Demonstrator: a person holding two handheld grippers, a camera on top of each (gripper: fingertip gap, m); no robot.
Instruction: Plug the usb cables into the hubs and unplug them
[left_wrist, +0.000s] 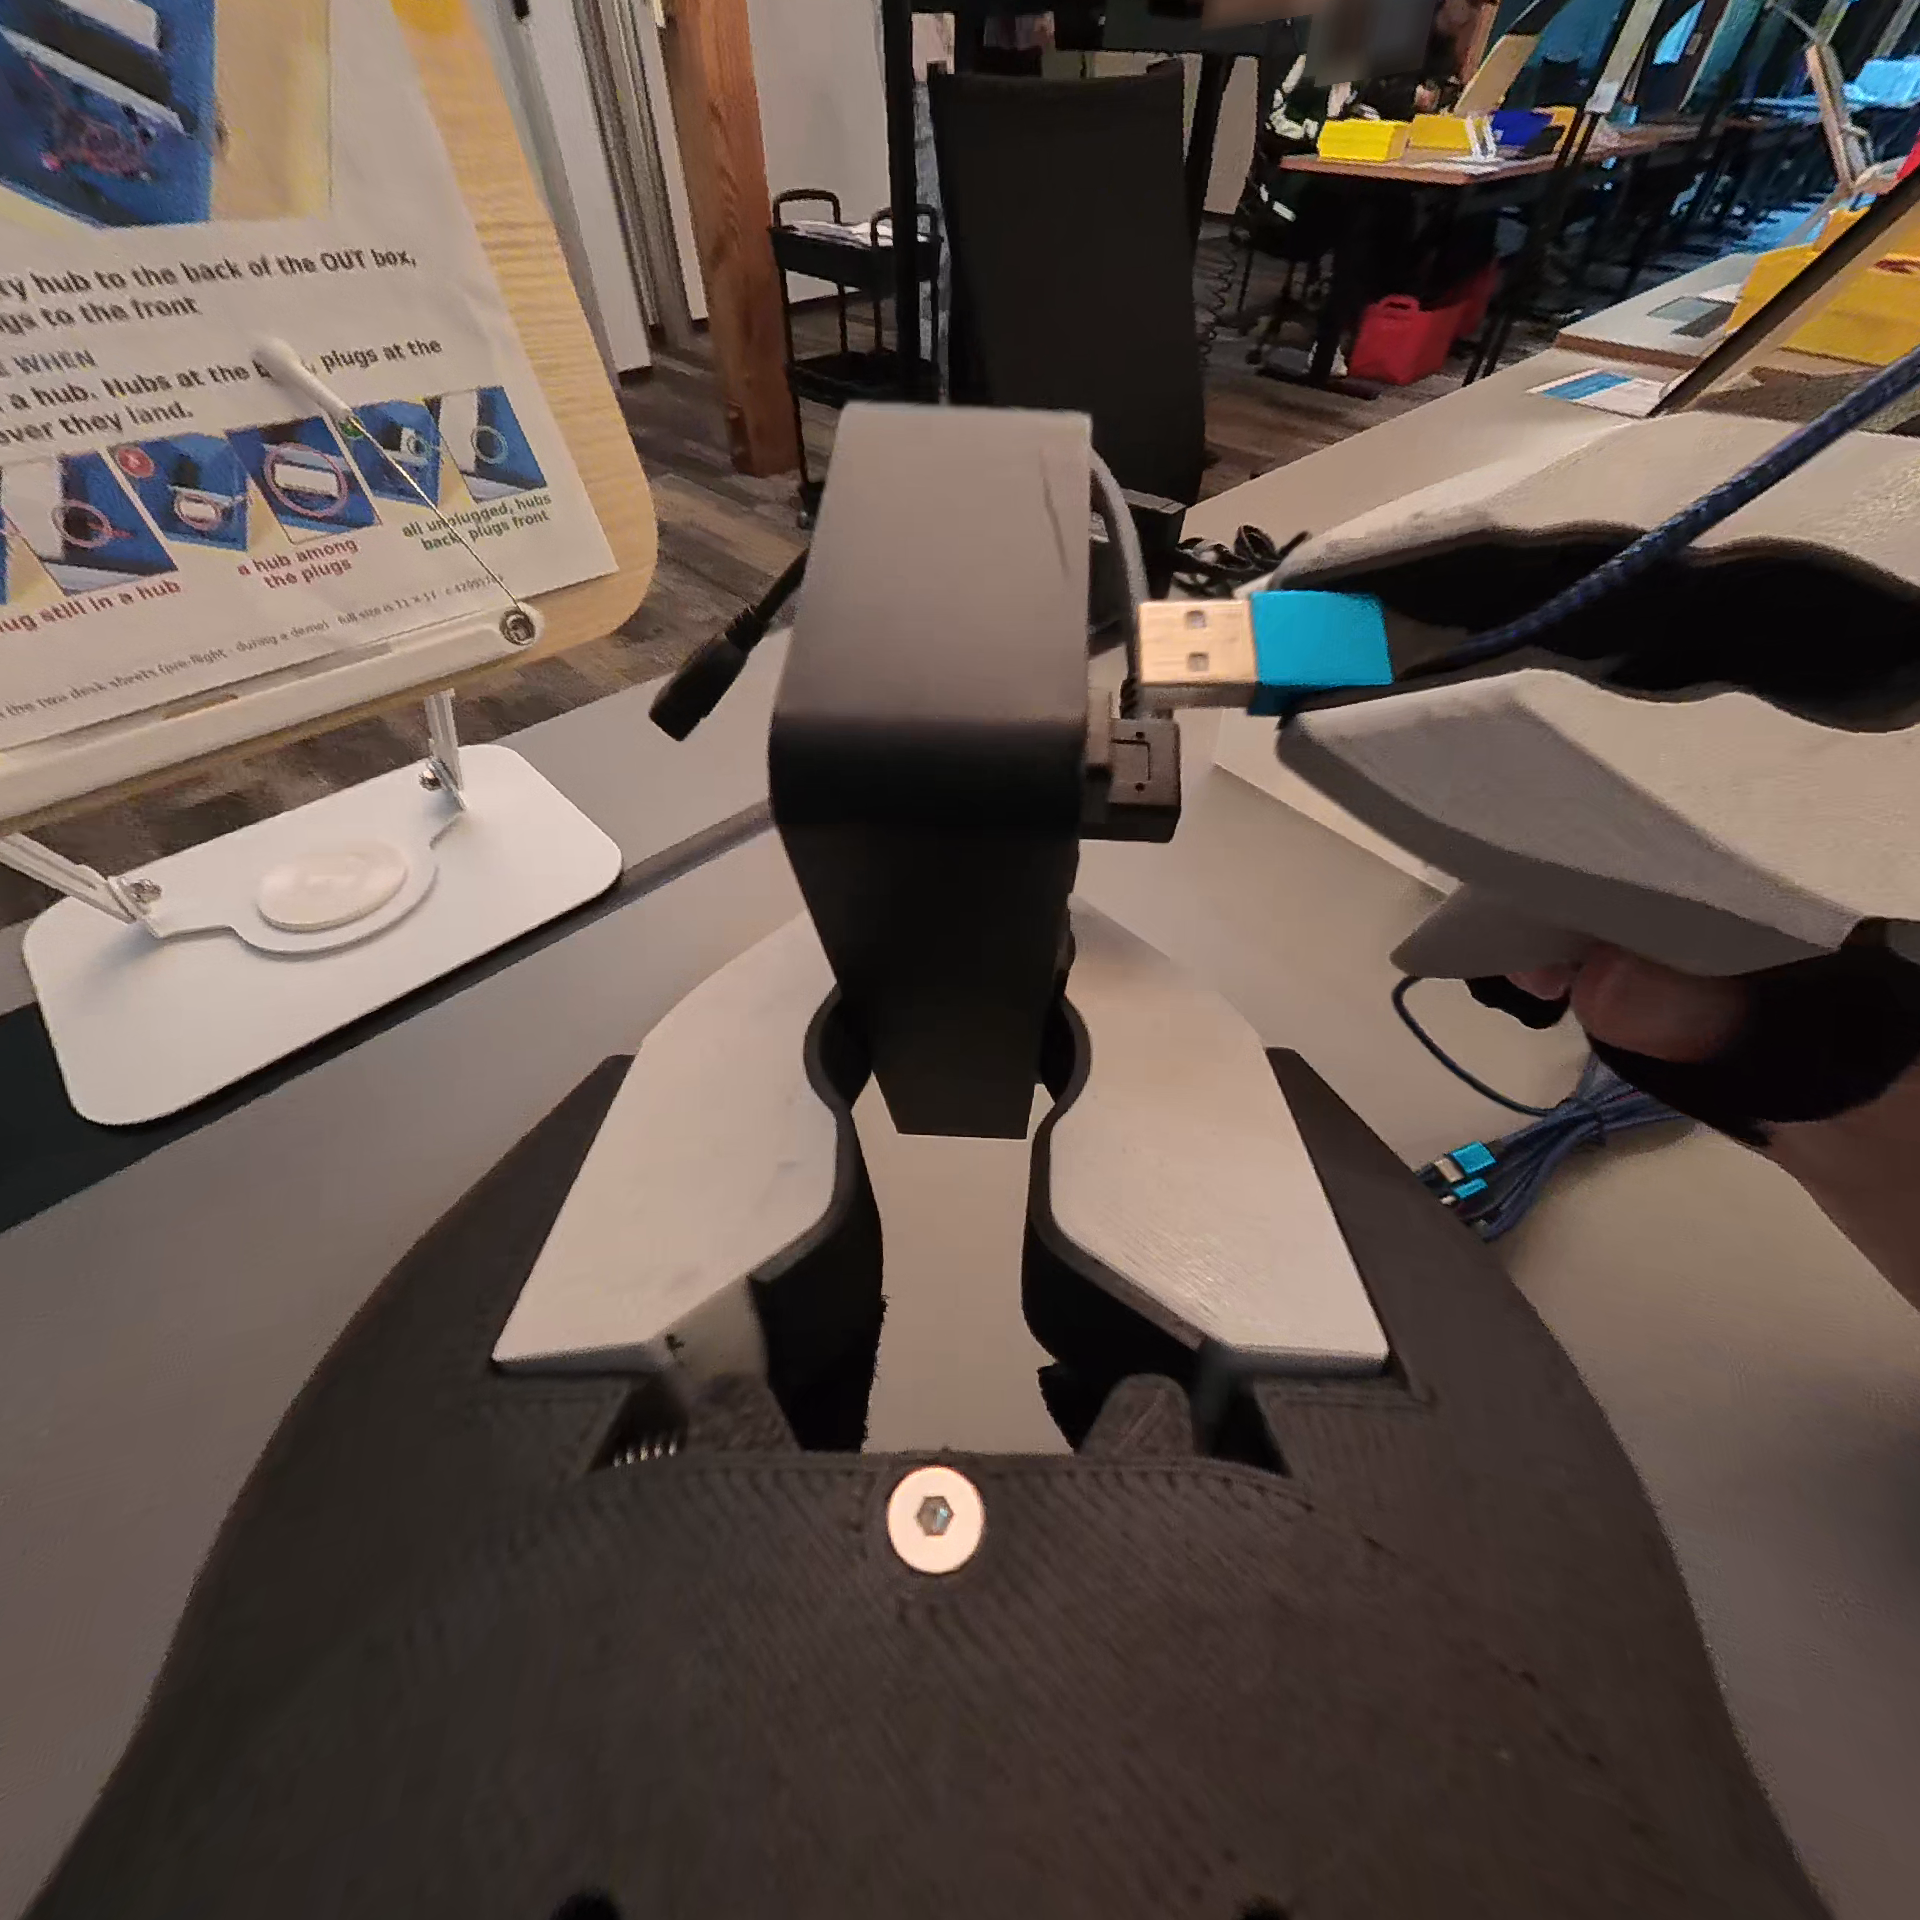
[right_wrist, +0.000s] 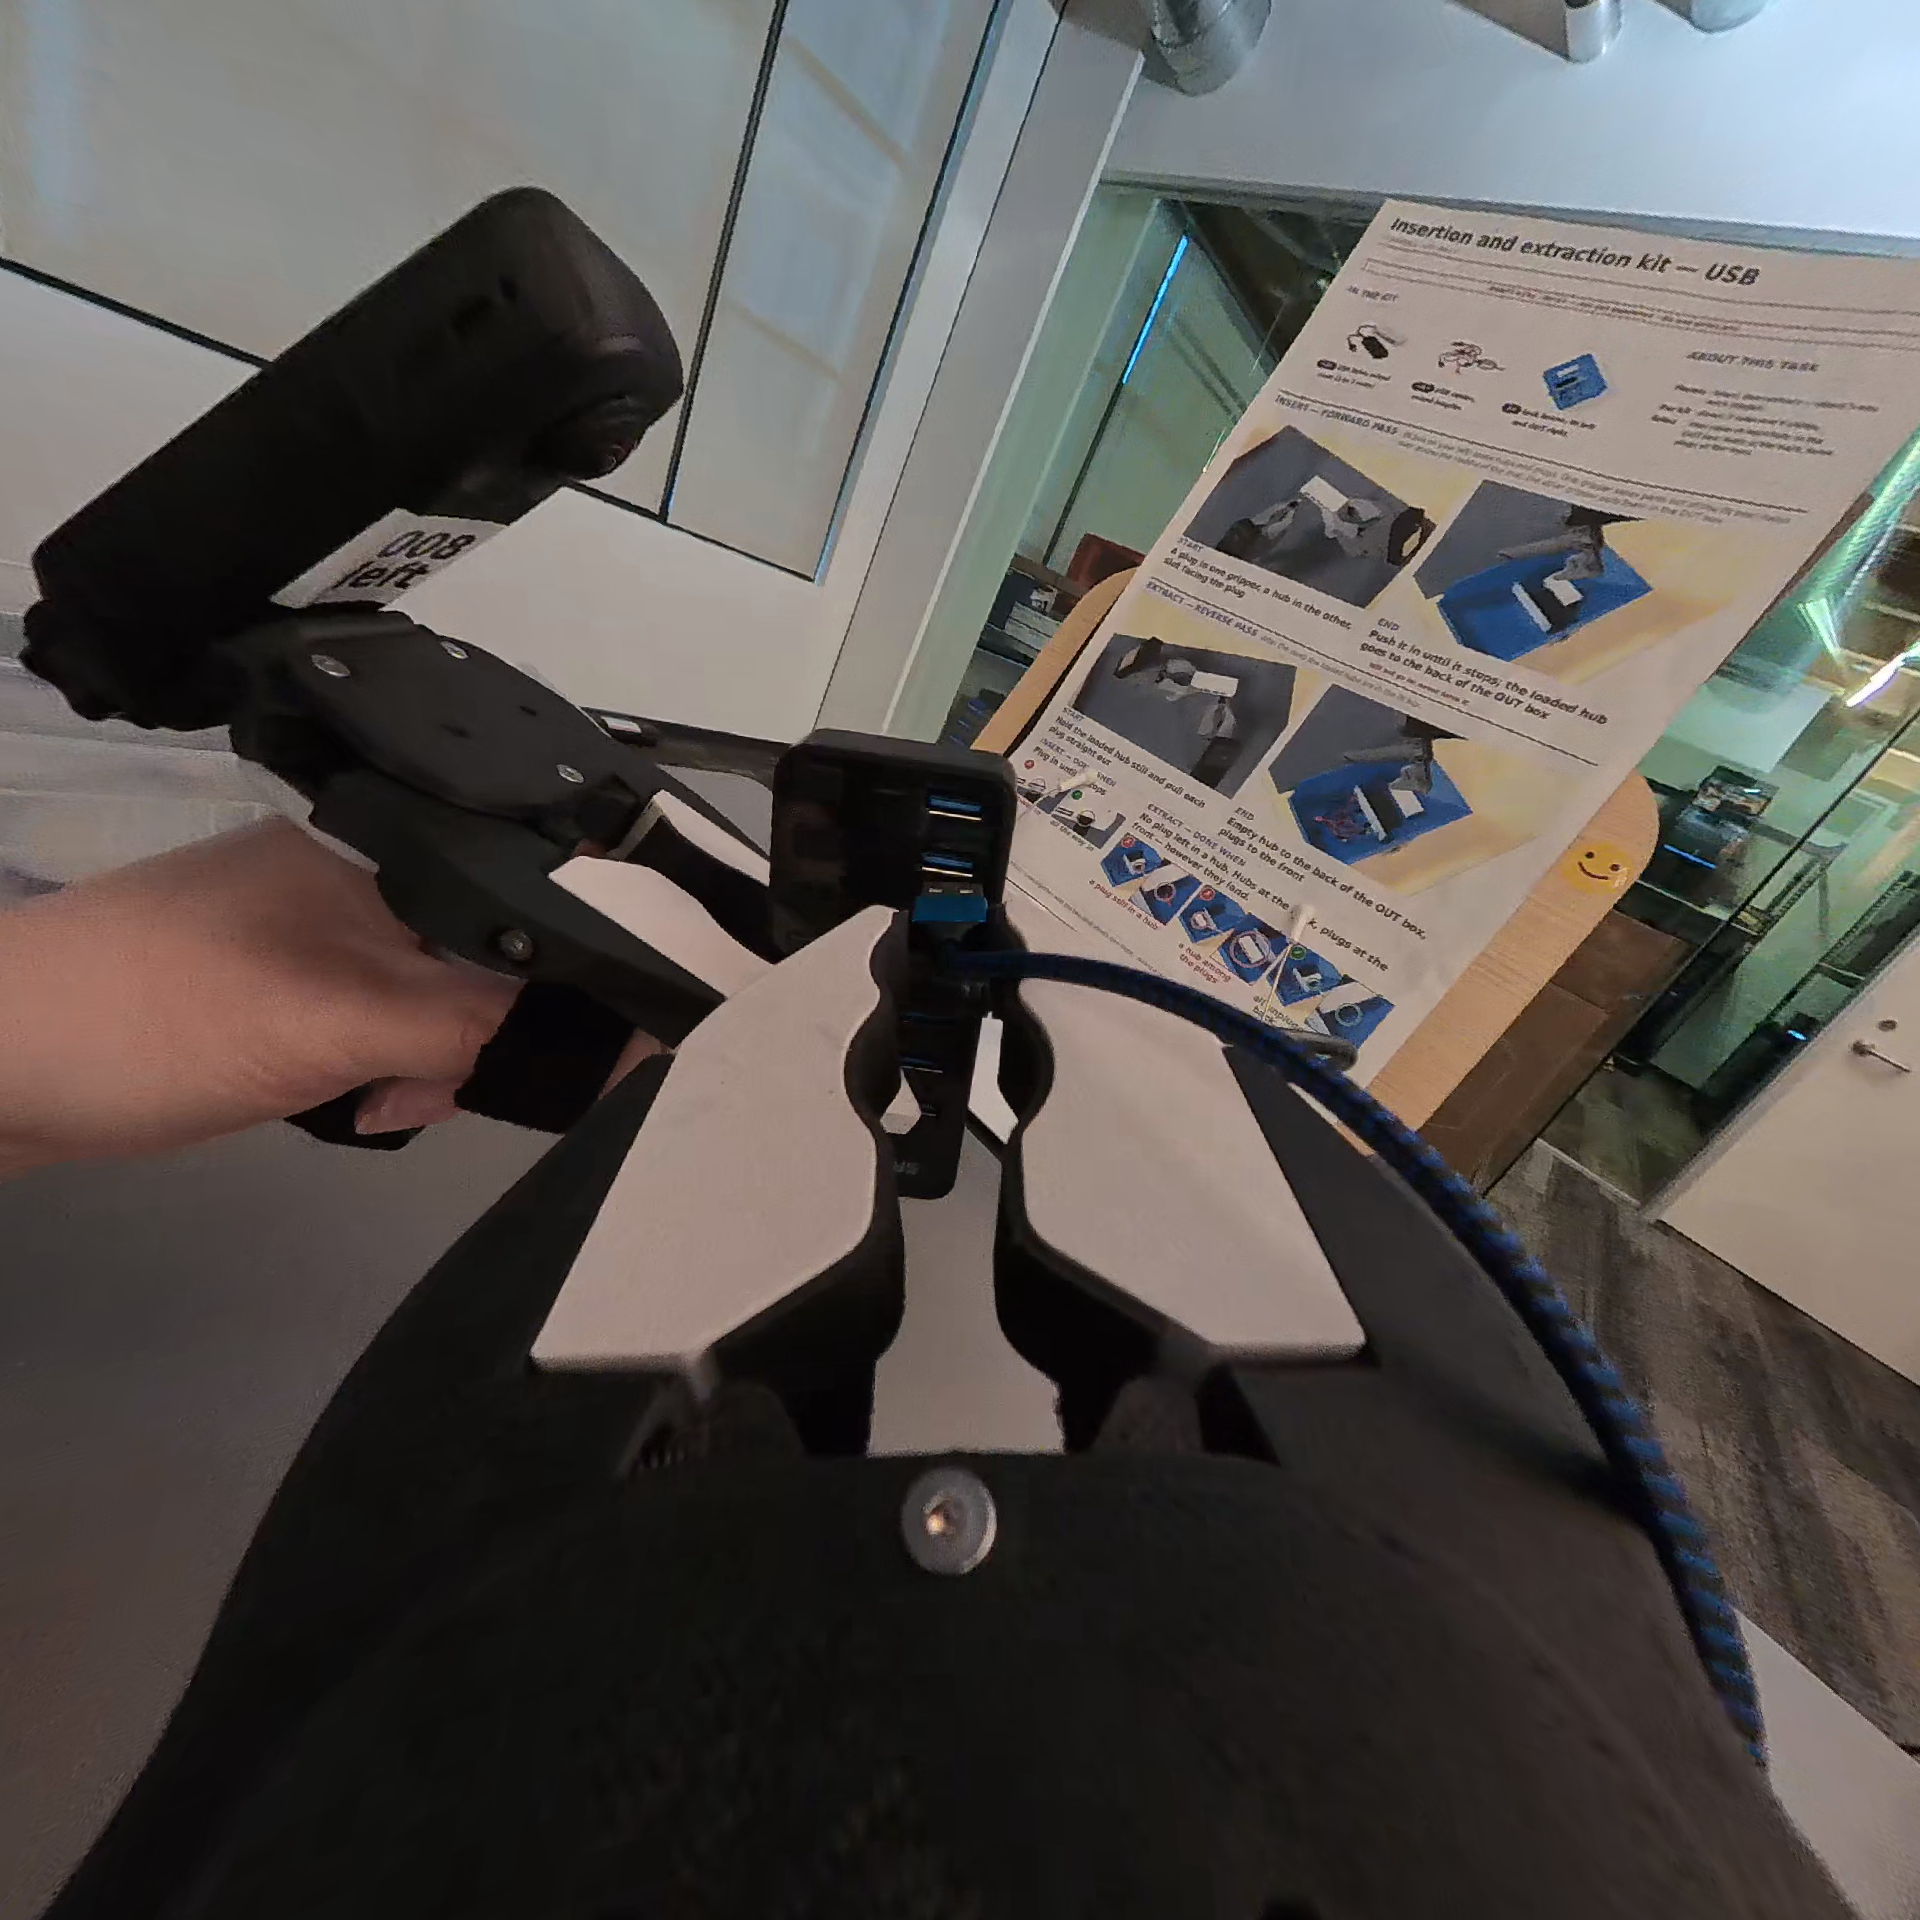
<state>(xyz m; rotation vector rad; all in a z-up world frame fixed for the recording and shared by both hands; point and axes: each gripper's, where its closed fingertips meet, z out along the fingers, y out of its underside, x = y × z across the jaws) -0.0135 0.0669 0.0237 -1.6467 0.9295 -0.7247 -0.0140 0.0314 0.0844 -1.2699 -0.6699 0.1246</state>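
My left gripper (left_wrist: 945, 1039) is shut on a black USB hub (left_wrist: 935, 675) and holds it upright above the grey table (left_wrist: 260, 1299). My right gripper (left_wrist: 1299, 649) comes in from the right, shut on a blue USB plug (left_wrist: 1320, 649). The plug's bare metal end (left_wrist: 1195, 655) points at the hub's right side, a small gap away and outside any port. In the right wrist view my right gripper (right_wrist: 940, 966) holds the plug (right_wrist: 948, 906) in front of the hub's (right_wrist: 894, 821) column of blue ports. The braided blue cable (right_wrist: 1455, 1195) trails back to the right.
An instruction sheet on a white stand (left_wrist: 312, 914) is at the left; it also shows in the right wrist view (right_wrist: 1455, 644). A bundle of blue cables (left_wrist: 1538, 1153) lies on the table at the right. The hub's own black plug (left_wrist: 707, 675) dangles behind it. One gripper's finger ends stand about 7 centimeters off the other's.
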